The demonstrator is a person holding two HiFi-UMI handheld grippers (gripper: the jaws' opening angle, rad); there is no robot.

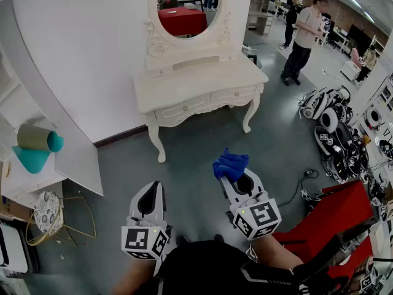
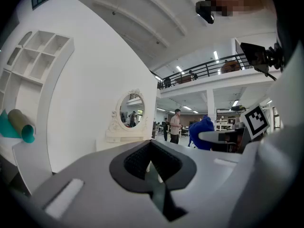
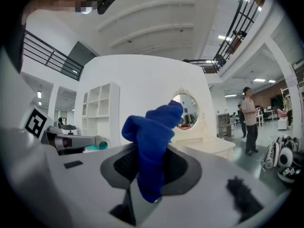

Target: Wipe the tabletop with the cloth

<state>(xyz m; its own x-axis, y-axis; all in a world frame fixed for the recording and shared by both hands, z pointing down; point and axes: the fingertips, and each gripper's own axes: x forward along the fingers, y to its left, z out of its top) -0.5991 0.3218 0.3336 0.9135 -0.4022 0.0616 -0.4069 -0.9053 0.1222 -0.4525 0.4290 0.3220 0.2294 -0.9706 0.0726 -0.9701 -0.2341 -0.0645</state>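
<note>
1. Your two grippers are the closest things in the head view, both held out over the grey floor in front of your body.
2. Your left gripper has its jaws closed. In the left gripper view the dark pads meet along a thin seam, and nothing sits between them.
3. Your right gripper has its jaws clamped on the blue cloth. In the right gripper view the cloth fills the gap between the pads. A bunched wad rises above the tips and a short tail hangs down below the grip.
4. You hold the cloth up in the air, so it touches only those jaws.
5. Ahead of you the cream dressing table stands against the white wall, with an oval mirror on top. The cloth is well apart from its tabletop.
6. On your left a white shelf carries a teal and olive roll.
7. On your right a person stands on the floor beyond the table, and a red cover lies near your right gripper.
</note>
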